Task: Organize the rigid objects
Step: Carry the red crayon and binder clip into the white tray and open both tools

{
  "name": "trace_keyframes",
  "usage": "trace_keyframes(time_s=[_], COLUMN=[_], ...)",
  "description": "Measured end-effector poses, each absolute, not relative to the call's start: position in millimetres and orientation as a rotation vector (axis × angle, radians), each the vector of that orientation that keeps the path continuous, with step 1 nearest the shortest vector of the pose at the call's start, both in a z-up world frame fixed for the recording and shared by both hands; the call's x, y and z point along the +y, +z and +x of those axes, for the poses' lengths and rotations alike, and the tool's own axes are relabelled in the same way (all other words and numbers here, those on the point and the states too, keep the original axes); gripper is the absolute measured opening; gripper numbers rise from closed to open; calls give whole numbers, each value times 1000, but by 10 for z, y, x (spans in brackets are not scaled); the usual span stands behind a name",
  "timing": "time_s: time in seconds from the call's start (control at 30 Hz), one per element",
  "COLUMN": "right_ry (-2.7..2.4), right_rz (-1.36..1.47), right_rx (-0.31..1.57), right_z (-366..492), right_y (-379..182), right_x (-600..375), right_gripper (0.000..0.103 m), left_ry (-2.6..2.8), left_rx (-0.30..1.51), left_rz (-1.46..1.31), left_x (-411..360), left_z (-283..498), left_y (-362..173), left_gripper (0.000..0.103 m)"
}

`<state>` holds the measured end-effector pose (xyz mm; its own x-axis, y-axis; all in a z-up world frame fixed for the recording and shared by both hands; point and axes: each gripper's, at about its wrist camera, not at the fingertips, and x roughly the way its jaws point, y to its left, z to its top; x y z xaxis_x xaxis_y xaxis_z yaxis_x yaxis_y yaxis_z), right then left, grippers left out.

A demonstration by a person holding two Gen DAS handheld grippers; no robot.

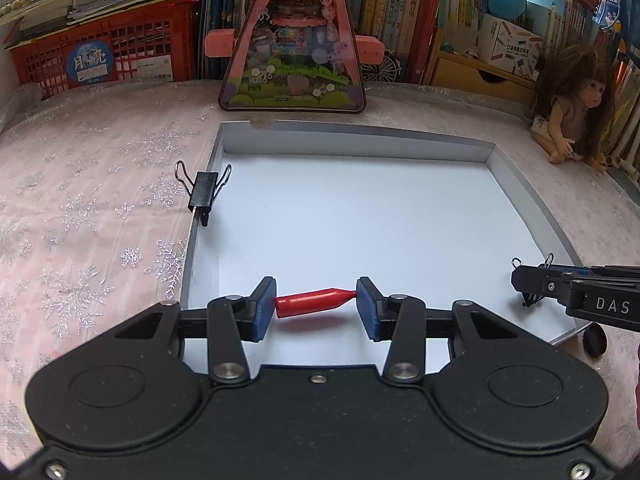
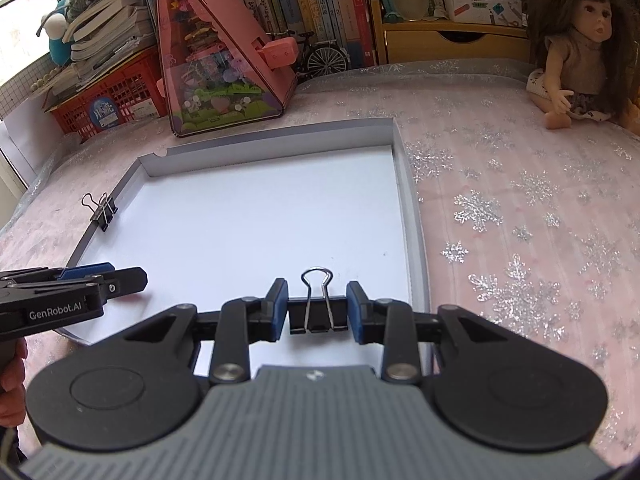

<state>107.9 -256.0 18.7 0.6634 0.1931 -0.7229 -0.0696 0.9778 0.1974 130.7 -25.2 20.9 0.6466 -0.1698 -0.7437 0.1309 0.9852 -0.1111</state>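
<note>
Held crosswise between the blue pads of the left gripper point(image 1: 316, 307), a small red plastic cone-tipped piece point(image 1: 314, 302) hangs just above the white floor of the shallow grey-walled cardboard tray point(image 1: 360, 136), near its front edge; the jaws are closed to the piece's length, one pad on each end. Inside the tray nothing else lies loose. One black metal binder clip point(image 1: 203, 194) is clamped on the tray's left wall. A second black binder clip point(image 2: 318, 312), wire handles upright, sits gripped between the right gripper point(image 2: 318, 308) pads, narrowly spread, by the tray's front right corner.
</note>
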Motion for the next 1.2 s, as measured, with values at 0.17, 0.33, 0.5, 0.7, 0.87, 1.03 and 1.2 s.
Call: trace_keyframes(time_s=[0.17,0.33,0.5,0.7,0.87,1.03,1.2], right_ry=[147,148,151,167,188,208,209], right_rz=[154,155,166,153,104,55,-21], right_rx=[837,835,818,759,698,634,583], right_z=[1076,1073,1044,940,795,596,382], right_y=[163,162,182,272,342,378,373], right_x=[-2553,-2553,-2575,-2579,-2532,-2466,-2358], right_gripper=[37,38,47,61,65,70,75], left_ry=[-170,-168,-176,-182,-206,-240,-268], left_rx=[853,846,796,708,644,614,583], left_rz=[-42,-33,4,61,47,48,61], left_x=[-262,-266,-299,-350,-325,-317,-324], left_z=[1305,1300,1239,1061,835,593,327], left_y=[187,179,233,371,441,453,432], left_gripper=[41,42,48,68,79,83,84])
